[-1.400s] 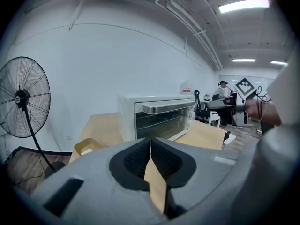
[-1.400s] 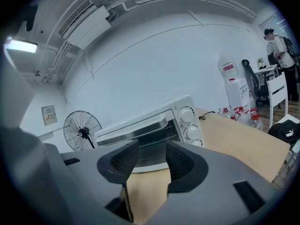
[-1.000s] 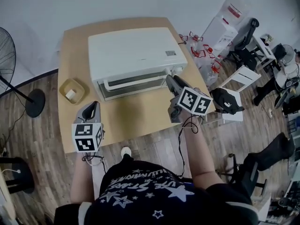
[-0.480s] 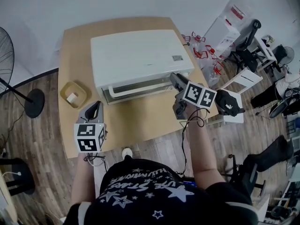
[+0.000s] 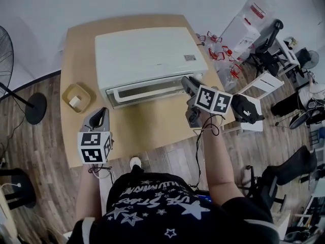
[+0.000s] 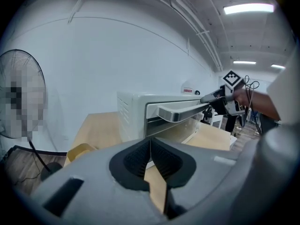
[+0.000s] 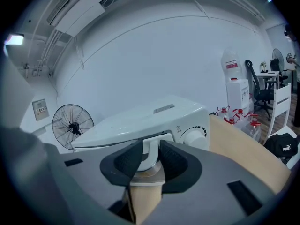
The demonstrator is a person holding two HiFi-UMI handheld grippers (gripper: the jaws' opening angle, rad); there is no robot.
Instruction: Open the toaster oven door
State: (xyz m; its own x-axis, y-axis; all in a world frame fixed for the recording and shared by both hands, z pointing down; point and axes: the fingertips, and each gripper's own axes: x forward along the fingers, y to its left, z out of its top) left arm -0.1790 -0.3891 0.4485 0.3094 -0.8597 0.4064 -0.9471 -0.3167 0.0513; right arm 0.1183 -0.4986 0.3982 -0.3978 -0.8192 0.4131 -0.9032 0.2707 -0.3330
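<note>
A white toaster oven stands on the wooden table, its door up and its long handle across the front. My right gripper is at the handle's right end. In the right gripper view the jaws are closing on the handle, and both pads touch its sides beside the dial. My left gripper hovers over the table left of the oven's front, shut and holding nothing. From the left gripper I see the handle and the right gripper at its far end.
A small yellow dish sits on the table left of the oven. A standing fan is at the far left. Water bottles, chairs and a black bag crowd the floor to the right.
The right gripper's jaws have narrowed around the right end of the handle. The left gripper stays where it was.
</note>
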